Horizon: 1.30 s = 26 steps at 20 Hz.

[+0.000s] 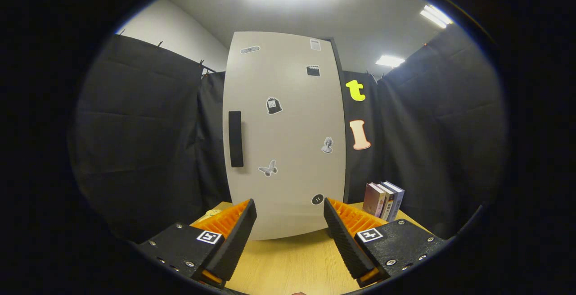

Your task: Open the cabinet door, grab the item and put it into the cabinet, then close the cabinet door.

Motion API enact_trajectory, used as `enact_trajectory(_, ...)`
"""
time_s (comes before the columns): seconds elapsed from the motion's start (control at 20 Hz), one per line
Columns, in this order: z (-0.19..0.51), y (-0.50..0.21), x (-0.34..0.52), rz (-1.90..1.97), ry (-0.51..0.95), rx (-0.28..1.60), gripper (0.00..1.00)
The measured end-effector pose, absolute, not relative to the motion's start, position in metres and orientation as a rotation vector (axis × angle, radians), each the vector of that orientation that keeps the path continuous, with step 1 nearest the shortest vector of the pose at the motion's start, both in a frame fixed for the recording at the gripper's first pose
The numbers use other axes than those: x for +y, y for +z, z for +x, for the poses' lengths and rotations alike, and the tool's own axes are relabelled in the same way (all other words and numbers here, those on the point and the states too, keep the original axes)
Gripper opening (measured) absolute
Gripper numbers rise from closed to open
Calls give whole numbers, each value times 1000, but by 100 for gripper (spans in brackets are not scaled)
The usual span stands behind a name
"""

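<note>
Pale wood makes up the counter (pixel 288 263), which runs from under the gripper (pixel 290 216) out to the foot of the cabinet. The jaws stand wide apart with nothing between them but bare counter, and they touch nothing; the fingers (pixel 234 236) reach forward on either side of the cabinet's lower edge. Just ahead of them rises the cabinet door (pixel 283 137), a light grey panel that is shut and stands upright on the counter. A dark vertical handle (pixel 235 138) sits on the door's left side at about mid-height. Several small stickers dot the door, among them a butterfly (pixel 268 168) low down and a round button-like one (pixel 317 199) near the bottom right. To the right of the cabinet, beyond the right finger, a few books (pixel 384 200) stand upright together on the counter, just beside the cabinet but apart from it. Black cloth walls close in behind.
</note>
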<state>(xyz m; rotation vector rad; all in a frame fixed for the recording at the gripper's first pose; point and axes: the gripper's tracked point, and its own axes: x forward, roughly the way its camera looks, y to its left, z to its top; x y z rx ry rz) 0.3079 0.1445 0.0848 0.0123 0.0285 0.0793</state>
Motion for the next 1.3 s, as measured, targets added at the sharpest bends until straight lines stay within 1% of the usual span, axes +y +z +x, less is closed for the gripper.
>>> enact_trajectory(0.35,279,60,152,21,84,54,93)
enact_trajectory(1.3,271,44,161,9,87,80,93)
